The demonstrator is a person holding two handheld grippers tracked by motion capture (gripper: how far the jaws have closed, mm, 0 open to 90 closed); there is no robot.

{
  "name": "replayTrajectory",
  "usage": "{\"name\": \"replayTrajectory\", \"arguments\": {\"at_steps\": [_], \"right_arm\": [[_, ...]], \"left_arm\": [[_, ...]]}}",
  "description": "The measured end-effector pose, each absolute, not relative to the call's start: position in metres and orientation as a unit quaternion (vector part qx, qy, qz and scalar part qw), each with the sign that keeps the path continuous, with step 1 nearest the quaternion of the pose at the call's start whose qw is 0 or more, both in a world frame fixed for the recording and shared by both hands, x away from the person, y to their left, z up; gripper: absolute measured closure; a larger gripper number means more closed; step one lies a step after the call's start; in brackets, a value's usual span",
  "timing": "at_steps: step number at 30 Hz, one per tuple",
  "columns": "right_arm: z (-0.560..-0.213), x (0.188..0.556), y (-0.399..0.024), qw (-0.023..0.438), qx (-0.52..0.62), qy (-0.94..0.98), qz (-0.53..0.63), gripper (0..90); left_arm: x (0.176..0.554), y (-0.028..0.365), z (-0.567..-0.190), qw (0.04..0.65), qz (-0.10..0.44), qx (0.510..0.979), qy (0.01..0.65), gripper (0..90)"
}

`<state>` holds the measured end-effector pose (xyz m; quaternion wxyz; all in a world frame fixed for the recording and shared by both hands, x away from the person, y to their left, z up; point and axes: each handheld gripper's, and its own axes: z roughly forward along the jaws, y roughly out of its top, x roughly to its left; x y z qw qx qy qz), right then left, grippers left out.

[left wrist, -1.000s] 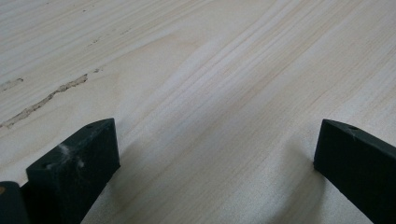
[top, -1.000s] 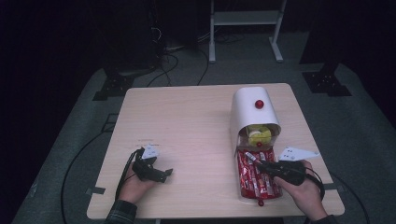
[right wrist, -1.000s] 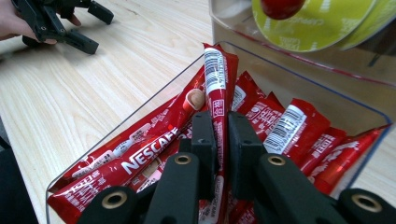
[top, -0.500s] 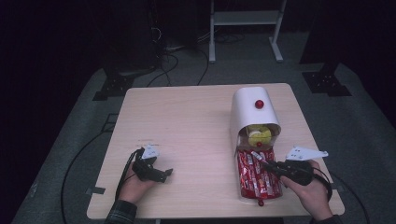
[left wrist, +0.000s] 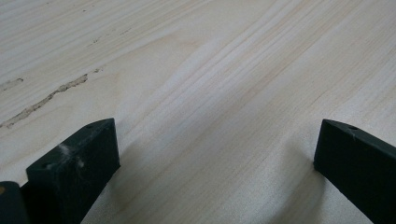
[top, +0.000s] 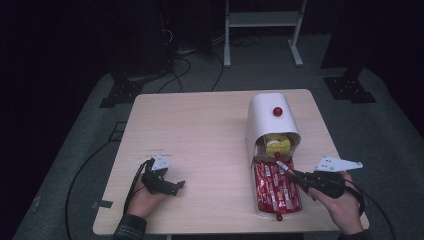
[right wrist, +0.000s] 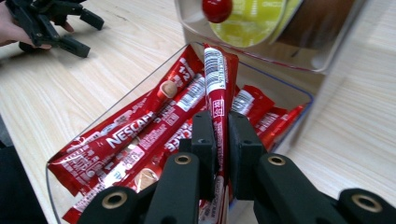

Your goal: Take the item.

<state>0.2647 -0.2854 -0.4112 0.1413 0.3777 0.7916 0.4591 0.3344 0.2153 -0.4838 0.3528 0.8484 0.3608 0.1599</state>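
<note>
Your right gripper [right wrist: 220,140] has drawn back toward you, jaws clamped on a glossy red stick sachet [right wrist: 218,88] above the clear tray [top: 260,210] of Nescafé-printed sachets [right wrist: 126,135]. Your left gripper [left wrist: 215,154] rests near-left on the pale wooden table [top: 200,130], jaws apart.

Both grippers were black. The right gripper [right wrist: 221,140] had two flat rectangular jaws on thick arms with brass-coloured screws. The left gripper [top: 176,186] carried a pale three-cornered plate and a black cable. A dark sleeve [top: 129,229] covered the left wrist.
</note>
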Motion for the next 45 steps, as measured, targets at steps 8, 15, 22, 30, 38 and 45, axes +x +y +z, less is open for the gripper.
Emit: {"name": "replayTrajectory", "arguments": {"at_steps": [8,15,22,30,38,45], "right_arm": [[-0.41,0.263,-0.294,0.147,0.381,0.789,0.458,81.8],[-0.409,0.261,-0.302,0.151,0.386,0.787,0.457,81.8],[-0.409,0.26,-0.308,0.155,0.392,0.784,0.457,81.9],[-0.409,0.26,-0.315,0.159,0.395,0.781,0.457,81.8],[-0.409,0.261,-0.324,0.165,0.406,0.775,0.456,81.9],[-0.411,0.262,-0.331,0.174,0.416,0.767,0.456,81.8]], "left_arm": [[0.334,0.215,-0.484,0.353,0.16,0.848,0.361,0.0],[0.334,0.215,-0.484,0.353,0.16,0.848,0.361,0.0],[0.334,0.215,-0.484,0.353,0.16,0.848,0.361,0.0],[0.334,0.215,-0.484,0.353,0.16,0.848,0.361,0.0],[0.334,0.215,-0.484,0.353,0.16,0.848,0.361,0.0],[0.334,0.215,-0.484,0.353,0.16,0.848,0.361,0.0]]}}
